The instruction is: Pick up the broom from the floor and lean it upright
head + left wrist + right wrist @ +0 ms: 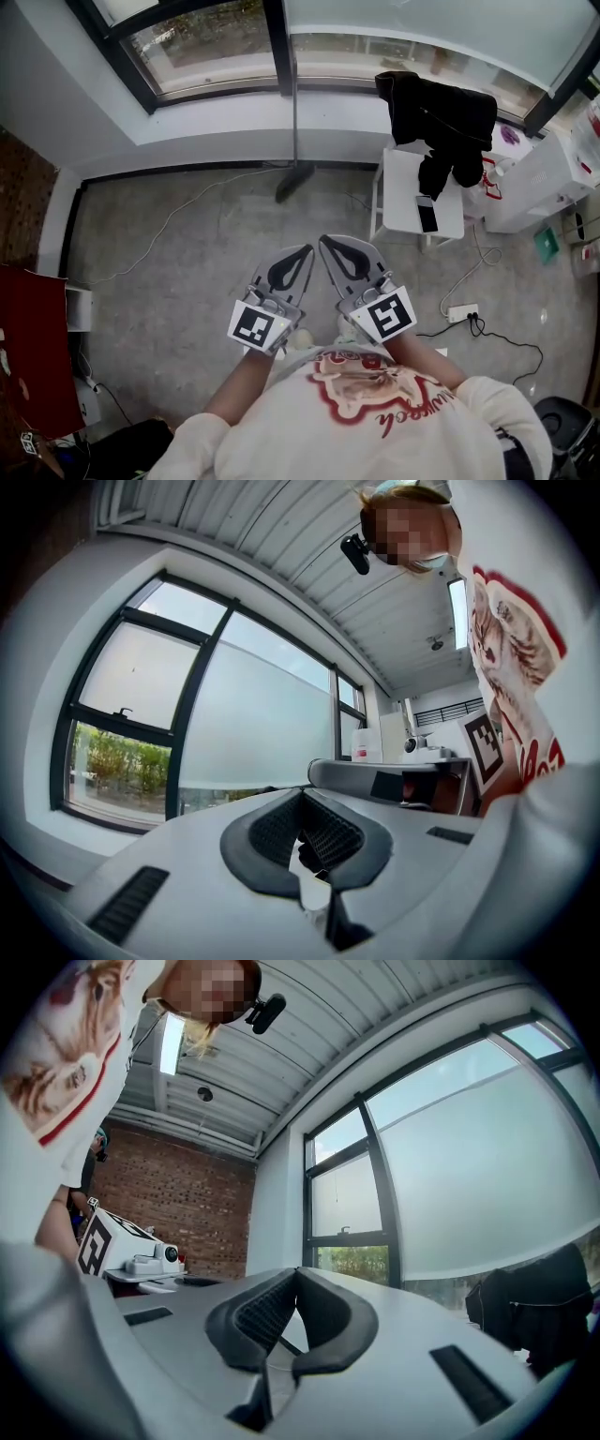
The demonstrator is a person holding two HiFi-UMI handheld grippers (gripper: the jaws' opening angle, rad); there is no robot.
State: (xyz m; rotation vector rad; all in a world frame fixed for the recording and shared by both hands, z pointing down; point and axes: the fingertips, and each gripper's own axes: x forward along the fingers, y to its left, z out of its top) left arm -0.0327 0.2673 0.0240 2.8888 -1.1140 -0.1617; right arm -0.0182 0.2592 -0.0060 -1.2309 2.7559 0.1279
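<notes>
Left tongs point(305, 251) and right tongs point(326, 242) are hanging closed and empty while the thin dark-handled broom point(294, 112) is leaning on the white sill point(234, 112), its head risking skidding on the smooth grey floor point(187, 253)

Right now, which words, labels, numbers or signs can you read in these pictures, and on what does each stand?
No text is readable.
Red script on the white shirt: upside down, too blurred to read.
Marker cubes: black square patterns, no words.
Red label on the bottle: too small.
</notes>
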